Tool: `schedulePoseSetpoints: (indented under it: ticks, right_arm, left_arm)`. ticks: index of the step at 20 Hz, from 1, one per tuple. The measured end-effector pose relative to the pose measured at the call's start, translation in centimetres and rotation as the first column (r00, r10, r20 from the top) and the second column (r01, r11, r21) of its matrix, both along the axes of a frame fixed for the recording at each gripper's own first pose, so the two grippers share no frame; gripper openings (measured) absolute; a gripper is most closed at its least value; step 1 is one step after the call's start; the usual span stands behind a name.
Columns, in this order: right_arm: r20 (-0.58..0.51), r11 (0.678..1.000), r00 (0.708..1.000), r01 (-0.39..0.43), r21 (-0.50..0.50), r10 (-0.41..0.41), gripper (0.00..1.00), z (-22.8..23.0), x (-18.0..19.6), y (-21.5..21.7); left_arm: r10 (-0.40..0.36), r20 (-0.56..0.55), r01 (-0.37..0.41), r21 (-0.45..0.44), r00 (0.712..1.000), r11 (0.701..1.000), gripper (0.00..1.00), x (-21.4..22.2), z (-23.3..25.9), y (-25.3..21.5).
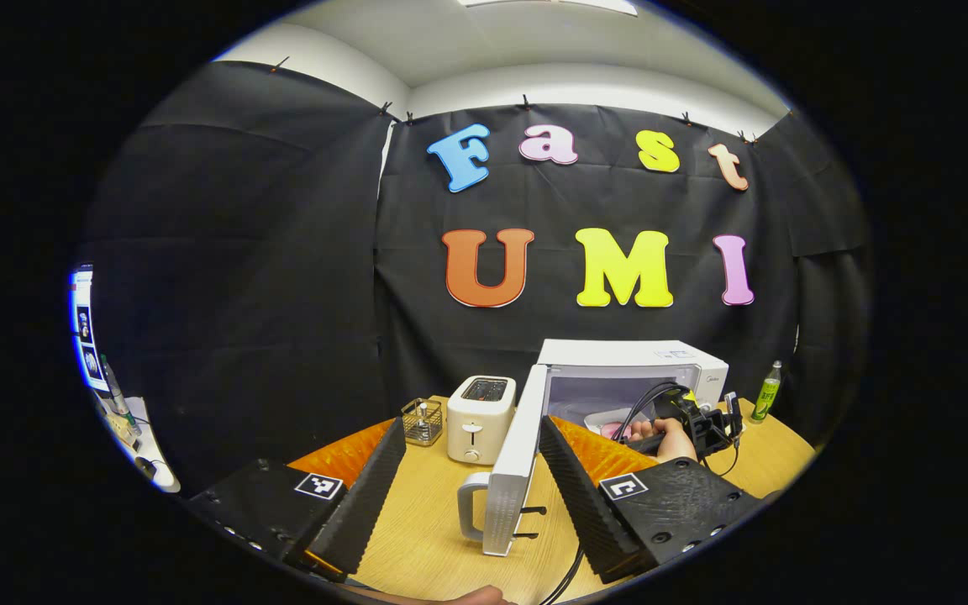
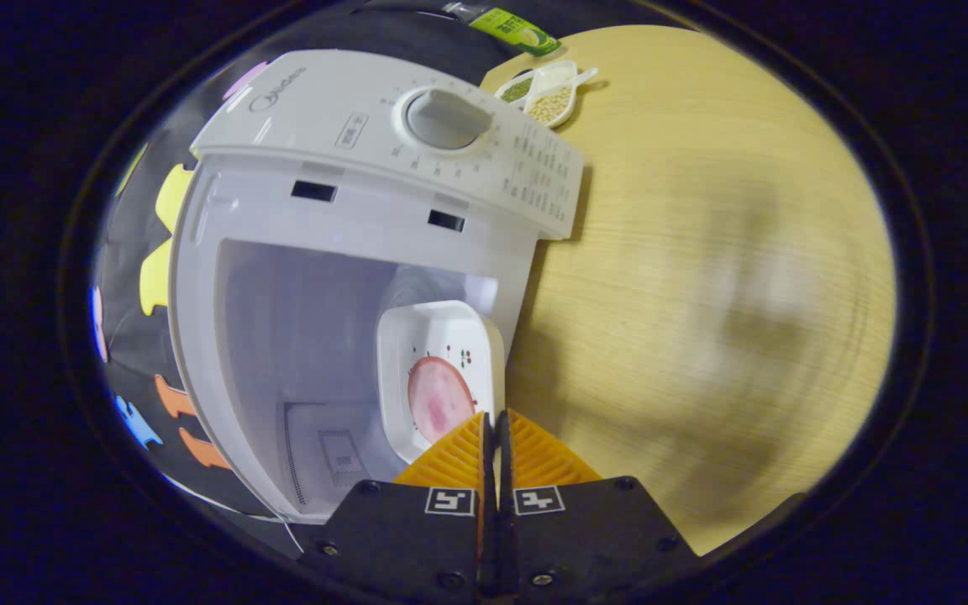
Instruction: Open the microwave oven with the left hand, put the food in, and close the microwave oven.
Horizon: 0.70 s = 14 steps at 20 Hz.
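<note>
Right tongs (image 2: 494, 428) pressed together on the rim of the white dish (image 2: 442, 370), thin edge pinched btw both fingers. Dish w/ pink food (image 2: 438, 399) sits inside the microwave (image 2: 349, 210) cavity, near the opening's edge. Left tongs (image 1: 471, 470) spread wide, holding nothing; open door (image 1: 513, 462) stands edge-on btw the fingers, handle (image 1: 471, 504) nearest, not touched. Brand mark on microwave front too small to read w/ certainty; dial (image 2: 446, 118) w/ fine print around it, illegible. Toaster (image 1: 480, 416) just left of door. Bare wood surface (image 2: 702, 294) beside the microwave; small bean dish (image 2: 547, 92) and green bottle (image 1: 767, 391) near its far edge.
</note>
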State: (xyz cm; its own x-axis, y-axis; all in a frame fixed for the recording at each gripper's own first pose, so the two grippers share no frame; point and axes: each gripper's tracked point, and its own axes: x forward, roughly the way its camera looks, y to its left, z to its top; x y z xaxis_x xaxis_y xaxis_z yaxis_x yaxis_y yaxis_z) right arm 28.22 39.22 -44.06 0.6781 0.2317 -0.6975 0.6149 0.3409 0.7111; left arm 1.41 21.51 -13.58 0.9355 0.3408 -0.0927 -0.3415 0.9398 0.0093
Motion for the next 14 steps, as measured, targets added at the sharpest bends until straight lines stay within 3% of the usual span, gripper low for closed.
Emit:
schedulePoseSetpoints:
  ticks: [4,5,6,13,14]
  right_arm:
    - [0.119,0.999,0.993,-0.021,-0.041,0.026,0.04,0.4,3.8,1.2]
    - [0.139,0.999,0.990,-0.022,-0.044,0.028,0.00,0.2,4.4,1.5]
    - [0.155,0.999,0.988,-0.018,-0.041,0.024,0.05,0.1,4.8,1.7]
    - [0.274,0.993,0.962,0.045,-0.107,-0.014,0.10,-0.4,7.1,0.1]
    - [0.287,0.992,0.958,0.046,-0.116,-0.011,0.03,-0.4,7.1,0.2]
  left_arm:
    - [0.005,-0.017,-0.006,-0.016,1.000,1.000,0.95,1.1,-1.2,0.3]
    - [0.007,-0.025,-0.008,-0.019,1.000,1.000,0.95,1.2,-1.7,0.6]
    - [0.010,-0.032,-0.010,-0.021,0.999,1.000,0.95,1.6,-2.1,0.6]
    - [-0.009,-0.061,0.007,-0.018,0.998,1.000,0.95,3.0,-3.1,-0.5]
    - [-0.008,-0.060,0.007,-0.014,0.998,1.000,0.95,3.0,-3.0,-0.6]
